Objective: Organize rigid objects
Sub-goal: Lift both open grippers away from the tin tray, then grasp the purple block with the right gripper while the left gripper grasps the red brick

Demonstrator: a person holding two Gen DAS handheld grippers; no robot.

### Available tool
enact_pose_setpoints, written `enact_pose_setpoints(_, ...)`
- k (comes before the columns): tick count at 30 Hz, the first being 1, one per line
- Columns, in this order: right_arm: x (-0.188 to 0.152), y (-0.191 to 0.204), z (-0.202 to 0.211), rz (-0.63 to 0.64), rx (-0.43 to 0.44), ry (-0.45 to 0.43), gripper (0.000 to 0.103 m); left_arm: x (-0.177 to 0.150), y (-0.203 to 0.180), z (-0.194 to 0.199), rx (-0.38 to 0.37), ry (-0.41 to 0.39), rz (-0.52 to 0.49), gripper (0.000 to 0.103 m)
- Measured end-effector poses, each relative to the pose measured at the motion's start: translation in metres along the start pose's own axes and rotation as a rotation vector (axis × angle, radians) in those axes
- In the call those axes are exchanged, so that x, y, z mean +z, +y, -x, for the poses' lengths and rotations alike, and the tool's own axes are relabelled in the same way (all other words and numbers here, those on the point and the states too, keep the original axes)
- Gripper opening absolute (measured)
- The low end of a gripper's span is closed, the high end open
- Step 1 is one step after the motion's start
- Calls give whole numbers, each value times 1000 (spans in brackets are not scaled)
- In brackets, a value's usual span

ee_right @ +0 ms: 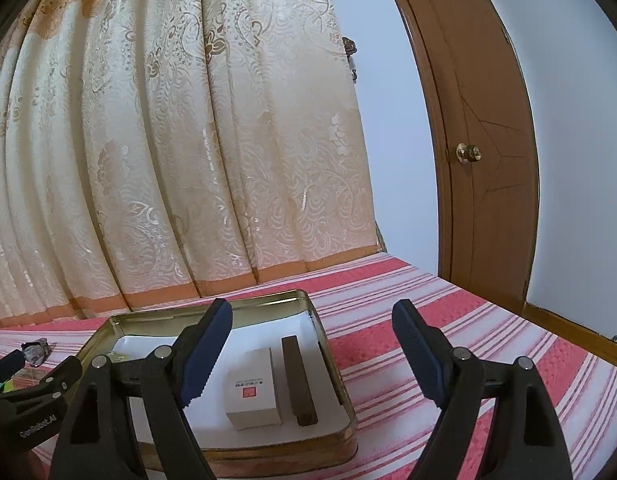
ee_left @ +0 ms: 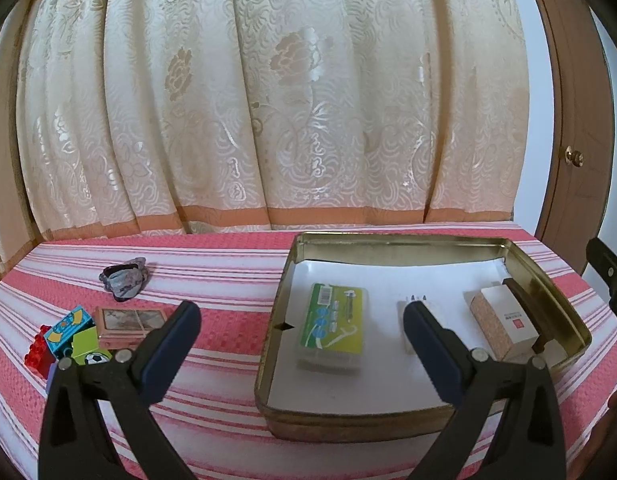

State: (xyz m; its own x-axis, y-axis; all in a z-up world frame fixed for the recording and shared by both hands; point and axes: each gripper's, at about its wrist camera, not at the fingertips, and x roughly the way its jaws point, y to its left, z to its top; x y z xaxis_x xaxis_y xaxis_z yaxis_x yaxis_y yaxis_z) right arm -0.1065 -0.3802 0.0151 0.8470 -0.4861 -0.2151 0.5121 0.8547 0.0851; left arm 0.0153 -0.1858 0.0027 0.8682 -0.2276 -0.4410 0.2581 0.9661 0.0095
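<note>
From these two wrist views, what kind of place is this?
Probably a room in a home: a cream floral brocade curtain, a brown wooden door with a brass knob, and a pink-and-white striped woven cloth under a gold metal tin.

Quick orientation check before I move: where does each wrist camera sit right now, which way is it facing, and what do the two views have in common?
Left wrist: sits on the open left gripper, low over the striped cloth, facing the curtain; looks at the gold tin, green box and toy blocks; the right gripper's tip shows at the right edge.
Right wrist: sits on the open right gripper near the tin's right end, facing the curtain and door; the left gripper shows lower left.
Shared: tin, white carton, dark bar, curtain, door.
</note>
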Motion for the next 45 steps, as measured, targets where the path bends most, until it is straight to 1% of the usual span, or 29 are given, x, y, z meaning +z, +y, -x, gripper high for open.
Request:
enact_pose_setpoints(10, -4, 11, 16, -10, -7, -17, 84, -3, 12, 7, -19, 1, -5, 103)
enact_pose_setpoints(12, -6, 16, 19, -22, 7, -10, 84, -4, 16, 8, -19, 0, -5, 103)
enact_pose_setpoints(15, -9, 28, 23, -3, 18, -4, 84, -5, 25, 10, -18, 1, -3, 103)
enact_pose_setpoints(19, -13, 43, 28, -7, 50, 9, 84, -7, 44, 13, -5, 0, 6, 102)
enact_pose_setpoints(24, -19, 67, 32, -10, 94, 30, 84, -10, 72, 15, 19, 10, 32, 103)
enact_pose_setpoints(33, -29, 120, 41, 49, 179, 52, 84, -14, 132, 20, 84, 19, 57, 102)
enact_pose_setpoints(41, -38, 170, 46, 94, 263, 90, 84, -20, 202, 17, 137, 76, 142, 102)
enact_pose_setpoints(45, -44, 201, 49, 128, 324, 135, 84, -23, 236, 16, 183, 94, 167, 102)
